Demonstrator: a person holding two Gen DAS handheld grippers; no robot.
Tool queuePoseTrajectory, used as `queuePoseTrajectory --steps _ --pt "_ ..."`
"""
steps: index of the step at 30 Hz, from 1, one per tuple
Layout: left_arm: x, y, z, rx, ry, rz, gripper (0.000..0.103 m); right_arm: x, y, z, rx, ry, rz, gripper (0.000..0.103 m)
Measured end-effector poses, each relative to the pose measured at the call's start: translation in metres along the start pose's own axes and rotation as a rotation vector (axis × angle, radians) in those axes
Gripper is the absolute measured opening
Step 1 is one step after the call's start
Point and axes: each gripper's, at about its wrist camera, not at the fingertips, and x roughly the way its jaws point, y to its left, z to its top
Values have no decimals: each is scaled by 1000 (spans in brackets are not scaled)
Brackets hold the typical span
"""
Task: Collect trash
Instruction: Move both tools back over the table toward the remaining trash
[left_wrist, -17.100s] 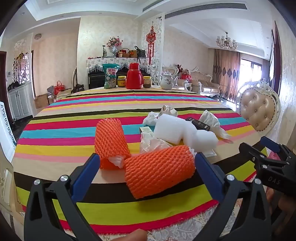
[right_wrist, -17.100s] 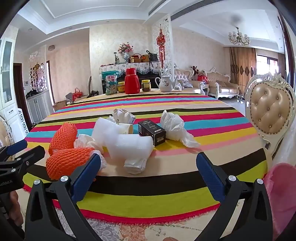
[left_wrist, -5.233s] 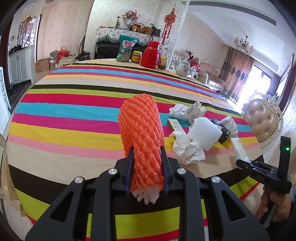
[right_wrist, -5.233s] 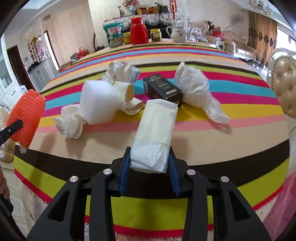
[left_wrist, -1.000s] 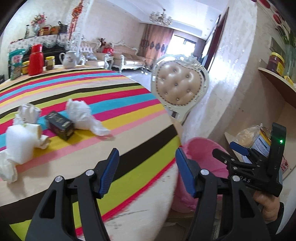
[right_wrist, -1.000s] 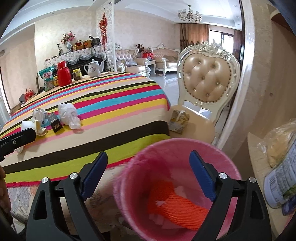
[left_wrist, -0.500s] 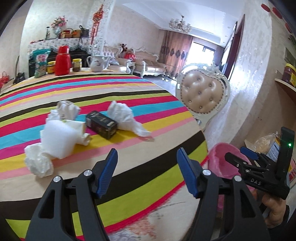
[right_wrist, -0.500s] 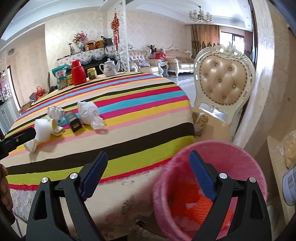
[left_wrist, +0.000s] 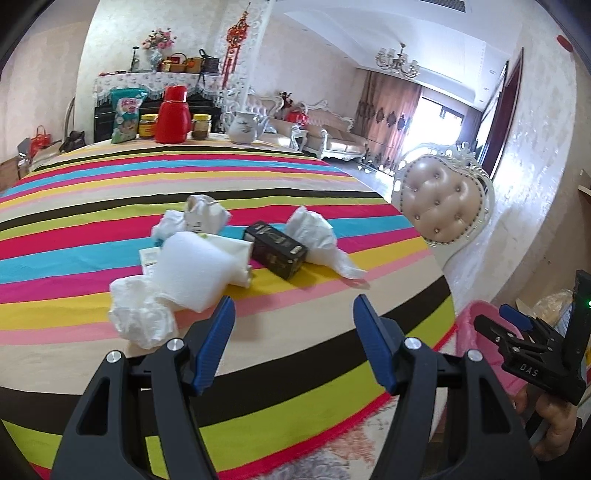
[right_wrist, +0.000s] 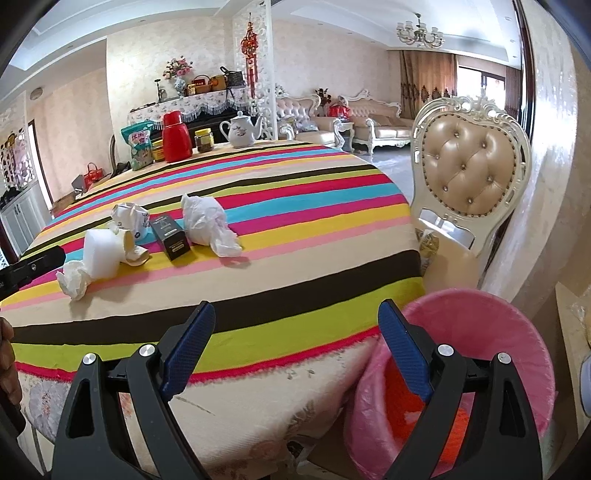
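My left gripper (left_wrist: 293, 317) is open and empty over the table's near edge, just short of the trash pile. The pile holds a white foam roll (left_wrist: 192, 269), a crumpled tissue (left_wrist: 138, 317), a black box (left_wrist: 275, 249), a white plastic bag (left_wrist: 317, 236) and crumpled paper (left_wrist: 201, 216). My right gripper (right_wrist: 297, 332) is open and empty, low by the table's edge next to the pink bin (right_wrist: 491, 343). Orange foam net (right_wrist: 402, 410) lies inside the bin. The pile also shows in the right wrist view, with the foam roll (right_wrist: 101, 254) and black box (right_wrist: 170, 238).
The round table has a striped cloth (left_wrist: 92, 192). At its far side stand a red thermos (left_wrist: 173, 114), jars, a snack bag (left_wrist: 125, 114) and a white teapot (left_wrist: 242, 125). A padded chair (right_wrist: 469, 177) stands right of the table, beside the bin. The wall is close on the right.
Both grippers have swung left from the bin toward the table. The trash pile looms larger in the left wrist view. The bin has slid to the lower right of the right wrist view.
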Motion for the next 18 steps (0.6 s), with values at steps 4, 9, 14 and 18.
queuePoseTrajectory --steps 4,9,14,18 --pt "5 10 1 -8 10 19 64 9 10 4 -10 7 16 85" --pt "13 22 3 -22 28 39 64 20 21 11 -22 15 32 85" --pt "21 35 8 -36 47 57 64 31 30 19 -28 25 45 85" --pt "31 50 12 -56 70 77 64 44 39 26 -35 40 60 85"
